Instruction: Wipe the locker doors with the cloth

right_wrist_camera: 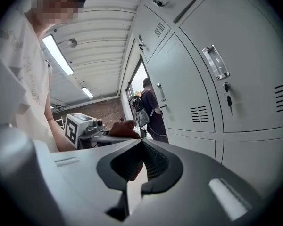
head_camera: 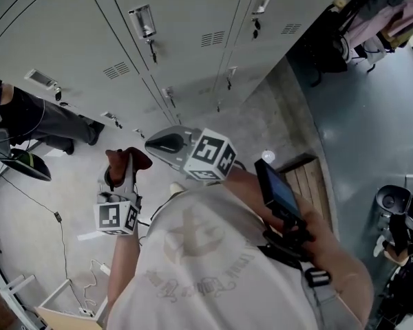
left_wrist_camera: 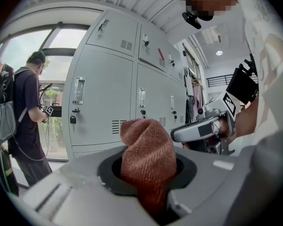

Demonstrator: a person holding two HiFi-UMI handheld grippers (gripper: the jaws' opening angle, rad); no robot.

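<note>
Cloth (left_wrist_camera: pixel 147 154): reddish and bunched, its free end standing up past the jaw tips.
Left tool (head_camera: pixel 120 176): clamped on the cloth.
Locker doors (left_wrist_camera: pixel 104 102): straight ahead of the left tool, tall and upright, not yet touched by the cloth.
Right tool (head_camera: pixel 162 143): jaws together and empty, just beside the left tool.
Next move: probably a forward reach with the left tool.
</note>
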